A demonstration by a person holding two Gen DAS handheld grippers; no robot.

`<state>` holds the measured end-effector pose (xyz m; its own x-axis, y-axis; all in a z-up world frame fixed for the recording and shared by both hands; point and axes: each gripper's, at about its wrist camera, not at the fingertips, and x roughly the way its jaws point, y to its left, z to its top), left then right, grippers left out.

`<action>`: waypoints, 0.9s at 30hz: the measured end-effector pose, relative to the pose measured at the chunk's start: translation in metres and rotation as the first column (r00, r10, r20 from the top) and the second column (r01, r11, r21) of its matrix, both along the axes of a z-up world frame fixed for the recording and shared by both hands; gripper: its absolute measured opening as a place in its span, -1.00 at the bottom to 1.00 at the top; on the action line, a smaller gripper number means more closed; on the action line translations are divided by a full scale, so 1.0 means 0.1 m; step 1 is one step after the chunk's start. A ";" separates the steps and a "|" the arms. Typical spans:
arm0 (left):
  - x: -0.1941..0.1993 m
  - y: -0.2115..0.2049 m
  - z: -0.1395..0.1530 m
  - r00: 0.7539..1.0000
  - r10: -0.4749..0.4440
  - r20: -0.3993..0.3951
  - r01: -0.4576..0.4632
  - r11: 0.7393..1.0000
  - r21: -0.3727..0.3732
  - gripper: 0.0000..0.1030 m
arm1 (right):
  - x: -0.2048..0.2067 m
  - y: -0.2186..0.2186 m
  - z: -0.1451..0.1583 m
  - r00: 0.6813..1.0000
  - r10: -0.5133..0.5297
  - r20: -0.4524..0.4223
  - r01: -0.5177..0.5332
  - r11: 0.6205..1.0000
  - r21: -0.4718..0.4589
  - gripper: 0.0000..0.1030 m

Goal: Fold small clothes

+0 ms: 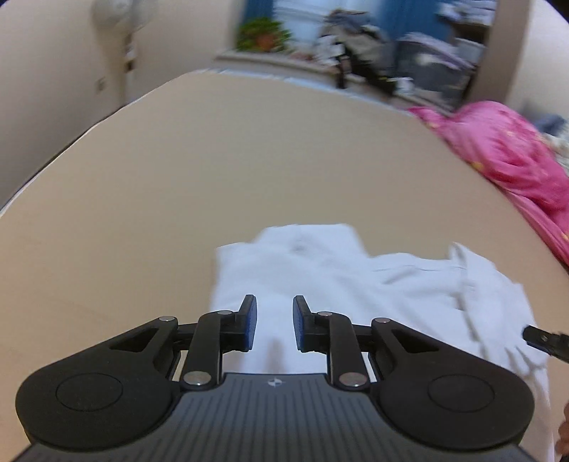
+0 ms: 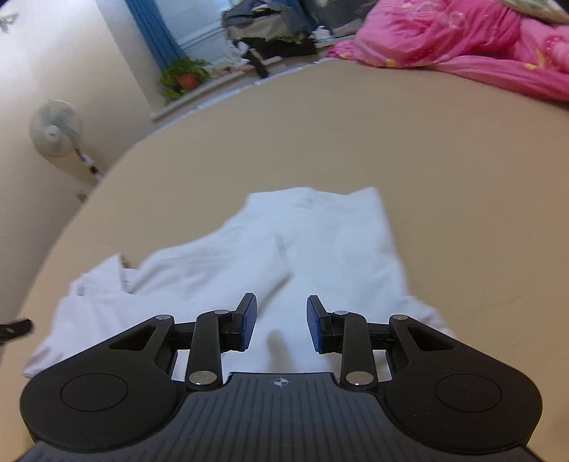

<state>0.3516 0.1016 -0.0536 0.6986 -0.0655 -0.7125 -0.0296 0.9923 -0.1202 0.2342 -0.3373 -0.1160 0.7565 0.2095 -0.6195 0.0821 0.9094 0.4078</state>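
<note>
A small white garment (image 1: 355,284) lies crumpled and partly folded on a beige bed sheet (image 1: 249,160). It also shows in the right wrist view (image 2: 284,248). My left gripper (image 1: 274,312) is open and empty, hovering just above the garment's near left part. My right gripper (image 2: 281,312) is open and empty above the garment's near right part. A tip of the right gripper shows at the right edge of the left wrist view (image 1: 544,339). A tip of the left gripper shows at the left edge of the right wrist view (image 2: 16,328).
A pink quilt (image 1: 515,160) lies bunched at the far right of the bed, also in the right wrist view (image 2: 462,39). A fan (image 2: 57,131), a potted plant (image 2: 185,76) and piled clothes (image 2: 270,32) stand beyond the bed's far edge.
</note>
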 end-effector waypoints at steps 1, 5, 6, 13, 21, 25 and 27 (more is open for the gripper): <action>0.01 0.00 0.03 1.000 0.011 -0.005 -0.011 1.000 0.009 -0.56 | 0.03 0.08 0.01 1.000 0.023 0.009 -0.023 1.000 -0.006 -0.36; 0.02 0.11 0.05 1.000 0.011 -0.022 -0.010 0.999 0.044 -0.52 | 0.23 0.56 0.07 0.986 0.156 0.059 -0.149 0.982 -0.113 -0.28; 0.03 0.13 0.05 1.000 0.006 -0.023 -0.005 0.999 0.042 -0.50 | 0.31 0.74 0.06 0.979 0.194 0.056 -0.181 0.966 -0.185 -0.15; 0.02 0.23 -0.03 0.997 0.005 -0.073 -0.006 1.000 -0.012 -0.50 | 0.61 1.21 0.16 0.980 0.196 0.025 -0.166 0.885 -0.434 -0.94; 0.03 0.13 -0.20 0.979 -0.064 -0.192 0.059 0.998 -0.031 -0.45 | 0.16 0.06 0.44 0.983 -0.155 0.098 0.167 0.978 -0.124 -0.51; 0.03 0.13 -0.26 0.975 -0.057 -0.216 0.054 0.998 -0.017 -0.45 | 0.01 -0.34 -0.02 0.971 -0.237 -0.034 0.236 0.971 -0.029 -0.43; 0.02 0.14 -0.27 0.973 -0.057 -0.223 0.055 0.998 -0.017 -0.42 | 0.03 -0.42 -0.13 0.968 -0.246 -0.049 0.247 0.969 0.019 -0.43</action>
